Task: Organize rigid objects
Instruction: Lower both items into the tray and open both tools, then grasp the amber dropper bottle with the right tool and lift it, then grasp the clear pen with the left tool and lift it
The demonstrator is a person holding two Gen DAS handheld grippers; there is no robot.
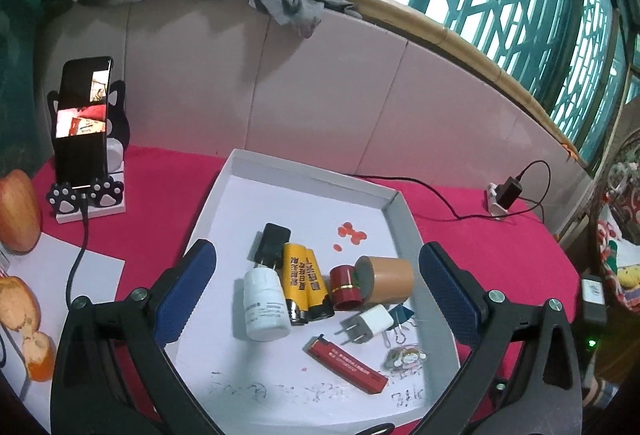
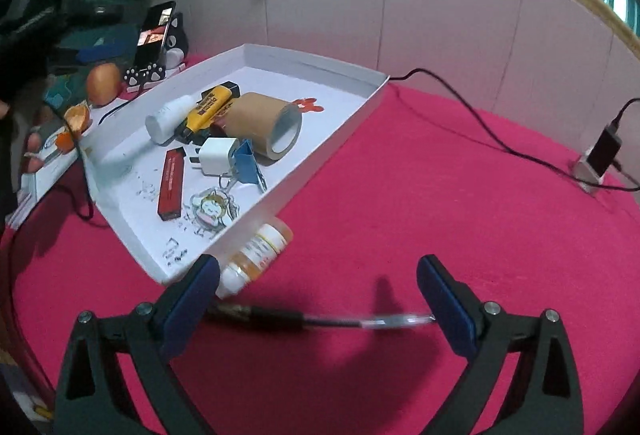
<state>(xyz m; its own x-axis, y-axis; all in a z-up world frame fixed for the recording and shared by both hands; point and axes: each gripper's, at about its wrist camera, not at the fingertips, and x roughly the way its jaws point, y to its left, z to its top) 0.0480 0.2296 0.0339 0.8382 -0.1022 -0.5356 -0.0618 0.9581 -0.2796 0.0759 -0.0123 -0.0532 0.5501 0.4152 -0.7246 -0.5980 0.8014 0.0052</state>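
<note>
While the left gripper [image 1: 316, 279] hangs over the white tray [image 1: 394, 211] with its fingers wide apart and holding nothing, the right gripper [image 2: 318, 289] hovers low over the red tabletop [image 2: 440, 175], fingers also spread. A pen [image 2: 320, 319] lies across the gap between them. An orange pill bottle [image 2: 256, 255] lies on the cloth against the tray's outer wall. Inside sit a tape roll [image 2: 264, 127], 2 yellow lighters [image 1: 302, 281] and a white bottle [image 1: 264, 303].
</note>
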